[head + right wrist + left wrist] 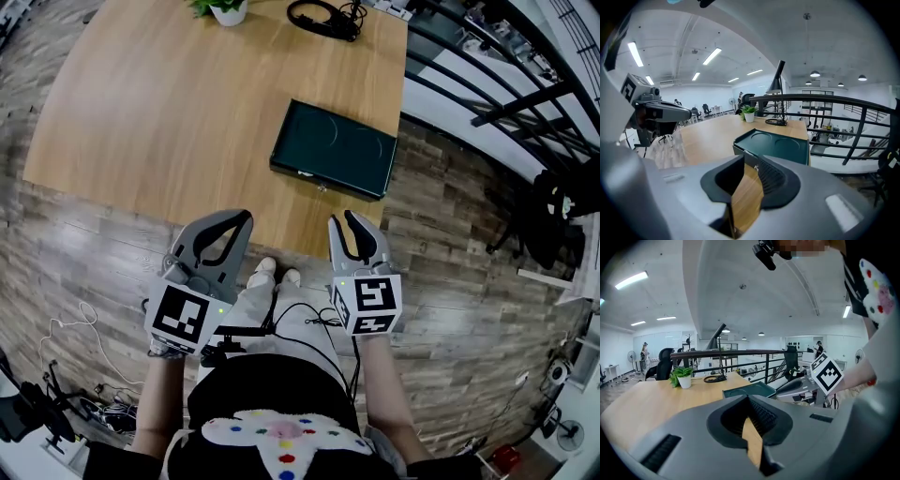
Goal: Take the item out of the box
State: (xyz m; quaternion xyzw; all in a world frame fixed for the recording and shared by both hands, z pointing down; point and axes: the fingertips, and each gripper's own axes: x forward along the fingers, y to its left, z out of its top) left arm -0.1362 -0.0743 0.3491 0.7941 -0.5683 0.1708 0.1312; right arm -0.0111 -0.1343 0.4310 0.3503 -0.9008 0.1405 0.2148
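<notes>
Toward the table's 3 o'clock edge: dark green flat rectangular box (333, 150), lid closed, item inside unseen.
Support: light wooden table (169, 112); the box lies flat on it.
Left gripper (241, 221): jaws pressed together, empty.
Right gripper (349, 223): jaws narrowly parted, empty; box at its 12 o'clock.
Judgement: both hover short of the table, likely staging an approach; the lid must open first.

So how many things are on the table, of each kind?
Box: 1
Plant: 1
Black cable: 1
Total: 3
</notes>
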